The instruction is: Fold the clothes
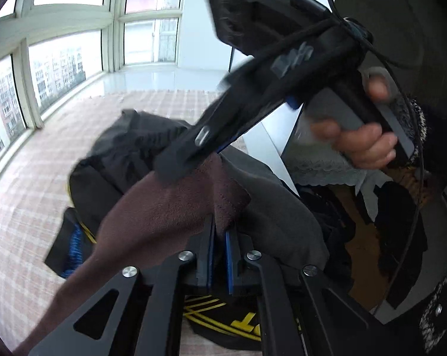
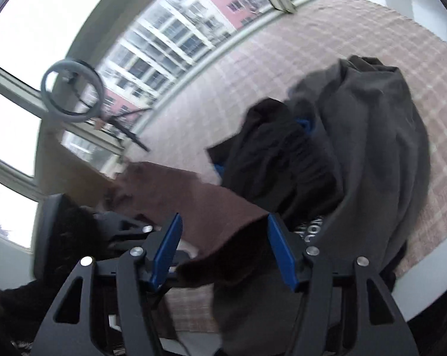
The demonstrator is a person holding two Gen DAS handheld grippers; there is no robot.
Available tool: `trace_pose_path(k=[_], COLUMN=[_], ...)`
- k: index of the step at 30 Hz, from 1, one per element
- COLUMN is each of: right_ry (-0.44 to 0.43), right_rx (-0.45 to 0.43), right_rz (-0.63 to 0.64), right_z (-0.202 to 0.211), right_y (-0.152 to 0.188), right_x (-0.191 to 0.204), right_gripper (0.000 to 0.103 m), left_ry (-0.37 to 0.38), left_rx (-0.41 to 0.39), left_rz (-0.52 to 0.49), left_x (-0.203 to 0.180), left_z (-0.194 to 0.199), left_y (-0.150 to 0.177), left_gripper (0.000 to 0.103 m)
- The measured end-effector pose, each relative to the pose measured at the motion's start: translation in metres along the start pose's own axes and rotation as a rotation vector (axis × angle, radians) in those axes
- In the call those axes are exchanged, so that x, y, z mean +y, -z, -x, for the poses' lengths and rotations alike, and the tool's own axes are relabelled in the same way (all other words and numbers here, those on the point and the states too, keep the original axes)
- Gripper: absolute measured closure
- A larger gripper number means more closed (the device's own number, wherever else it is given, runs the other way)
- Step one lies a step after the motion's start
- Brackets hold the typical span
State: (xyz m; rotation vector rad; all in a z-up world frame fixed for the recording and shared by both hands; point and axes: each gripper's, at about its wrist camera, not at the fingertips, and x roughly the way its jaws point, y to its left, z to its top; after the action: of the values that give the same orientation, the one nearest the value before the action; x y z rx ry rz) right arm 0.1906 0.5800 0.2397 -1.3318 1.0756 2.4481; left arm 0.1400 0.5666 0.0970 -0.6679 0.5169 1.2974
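Left wrist view: we log left gripper (image 1: pixel 220 255) pinched shut on the brown cloth (image 1: pixel 170 207).
Right gripper (image 2: pixel 223 252): jaws wide apart, brown cloth between its pads, unpressed.
Grey garment (image 2: pixel 371 148): heaped beyond the right gripper on the bed (image 2: pixel 253 68).
Advice: we close lower on the brown edge, then pull taut.
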Motion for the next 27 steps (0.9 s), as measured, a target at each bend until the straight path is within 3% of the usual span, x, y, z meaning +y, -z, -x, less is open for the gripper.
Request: trace_pose_path(k=[1, 2, 3, 6, 9, 13, 17, 22, 25, 27], right_ry=[0.032, 0.060, 0.084, 0.097, 0.162, 0.137, 0.157, 0.013, -0.082, -0.146], right_rx=[0.019, 0.022, 0.014, -0.016, -0.091, -0.156, -0.202, -0.273, -0.287, -0.239], right_rz=[0.007, 0.014, 0.026, 0.086, 0.190, 0.276, 0.249, 0.262, 0.442, 0.573], right_z=[-0.009, -0.016, -0.017, -0.011, 0.008, 0.016, 0.009, 0.016, 0.026, 0.023], right_y=[0.002, 0.004, 0.007, 0.012, 0.013, -0.002, -0.034, -0.051, -0.020, 0.019], right_x=[0.001, 0.003, 0.004, 0.020, 0.052, 0.087, 0.114, 0.182, 0.256, 0.302], right_gripper=[0.045, 0.053, 0.073, 0.094, 0.095, 0.096, 0.096, 0.096, 0.096, 0.096], left_ry=[0.007, 0.007, 0.008, 0.019, -0.020, -0.186, -0.329, -0.472, -0.552, -0.606], left_rx=[0.009, 0.022, 0.026, 0.011, -0.007, 0.013, -0.010, -0.147, -0.223, -0.255], left_rz=[0.018, 0.042, 0.071, 0.168, 0.259, 0.402, 0.606, 0.730, 0.774, 0.806], left_x=[0.000, -0.001, -0.001, 0.004, 0.009, 0.025, 0.043, 0.012, -0.024, -0.049], left_z=[-0.005, -0.007, -0.004, 0.025, 0.073, 0.141, 0.213, 0.317, 0.365, 0.381], left_y=[0.000, 0.000, 0.002, 0.019, 0.054, 0.117, 0.171, 0.211, 0.240, 0.262], left_gripper=[0.093, 0.091, 0.090, 0.086, 0.082, 0.081, 0.081, 0.081, 0.079, 0.077])
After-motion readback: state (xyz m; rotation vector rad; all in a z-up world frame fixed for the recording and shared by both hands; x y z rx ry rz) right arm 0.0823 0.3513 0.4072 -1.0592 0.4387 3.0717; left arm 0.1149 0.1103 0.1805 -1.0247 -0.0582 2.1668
